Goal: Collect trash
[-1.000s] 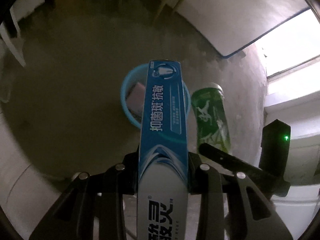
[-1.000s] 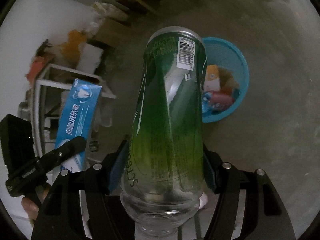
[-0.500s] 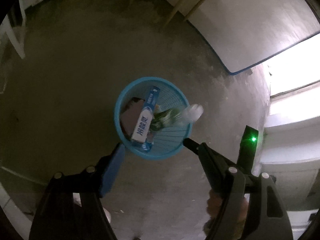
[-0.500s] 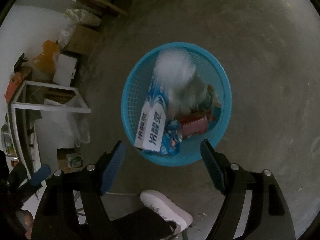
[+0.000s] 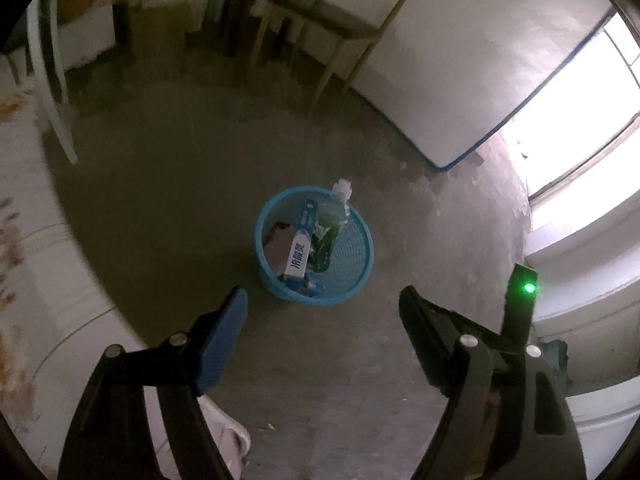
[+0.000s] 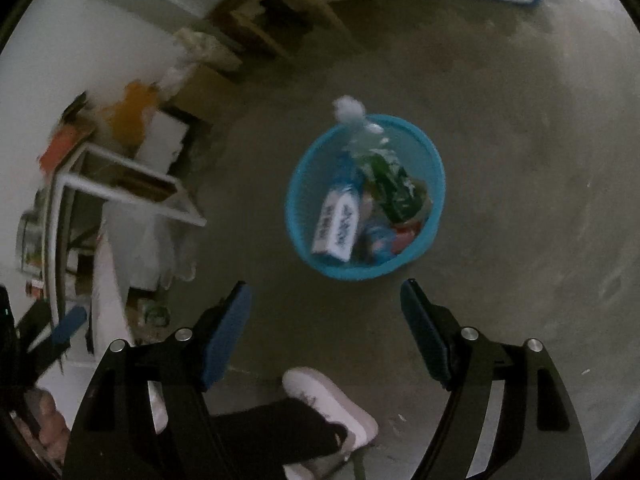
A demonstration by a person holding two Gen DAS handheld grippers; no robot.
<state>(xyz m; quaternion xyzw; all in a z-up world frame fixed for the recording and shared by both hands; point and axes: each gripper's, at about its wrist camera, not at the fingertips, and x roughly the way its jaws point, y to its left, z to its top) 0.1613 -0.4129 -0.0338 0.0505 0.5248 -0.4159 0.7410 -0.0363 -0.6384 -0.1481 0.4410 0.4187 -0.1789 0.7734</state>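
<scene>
A round blue mesh basket (image 5: 356, 252) (image 6: 434, 184) stands on the concrete floor. In it lie a blue and white toothpaste box (image 5: 301, 250) (image 6: 338, 222), a green plastic bottle (image 5: 326, 232) (image 6: 390, 178) with its clear neck over the rim, and other wrappers. My left gripper (image 5: 322, 304) is open and empty, high above the basket. My right gripper (image 6: 326, 298) is open and empty, also high above it.
A wooden chair (image 5: 340, 28) stands by the far wall. A white metal rack (image 6: 100, 208) with clutter is at the left. The person's white shoe (image 6: 328, 404) is on the floor below the right gripper. A bright window (image 5: 580, 120) is at the right.
One second ago the left gripper held the toothpaste box and the right held the green bottle. Both opened and dropped them into the basket. Both grippers have since risen away.
</scene>
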